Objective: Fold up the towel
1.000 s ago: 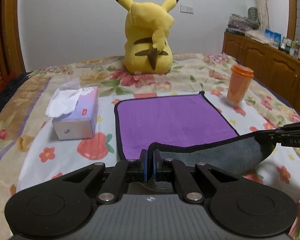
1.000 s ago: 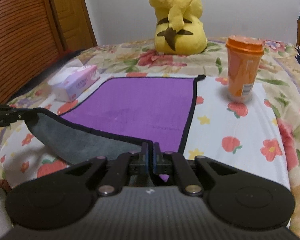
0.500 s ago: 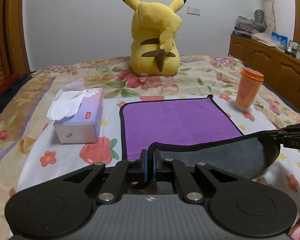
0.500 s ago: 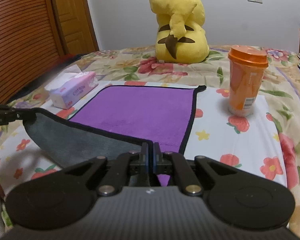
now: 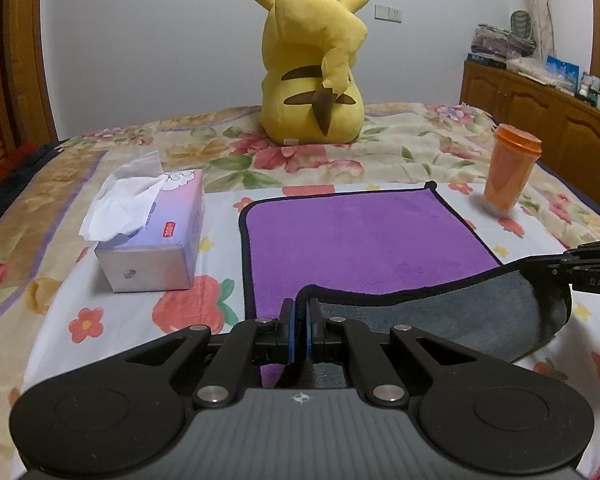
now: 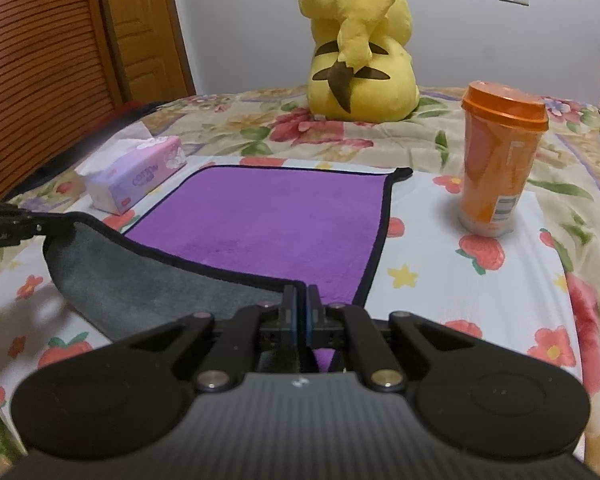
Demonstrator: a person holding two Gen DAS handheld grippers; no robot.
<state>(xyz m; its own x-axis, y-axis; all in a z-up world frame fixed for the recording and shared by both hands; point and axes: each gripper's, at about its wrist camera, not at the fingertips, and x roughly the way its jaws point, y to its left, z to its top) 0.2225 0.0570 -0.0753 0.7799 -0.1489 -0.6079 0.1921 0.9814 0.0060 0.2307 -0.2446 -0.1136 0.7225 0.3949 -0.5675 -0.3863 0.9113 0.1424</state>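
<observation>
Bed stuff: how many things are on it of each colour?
Yellow: 1, the plush toy
Orange: 1, the cup
Purple: 1, the towel, grey underneath, near corners pinched by the left gripper and right gripper
Pink-lilac: 1, the tissue box
Total: 4

Bed point(image 5: 400, 148) w/ floral cover: purple towel point(image 5: 352, 240) flat mid; tissue box point(image 5: 156, 236) left of towel, orange cup point(image 5: 510, 172) right, plush point(image 5: 314, 68) behind.

Purple towel point(image 5: 364, 236) with grey underside and black trim; floral bedspread point(image 5: 420, 152); orange cup point(image 6: 500, 160).
</observation>
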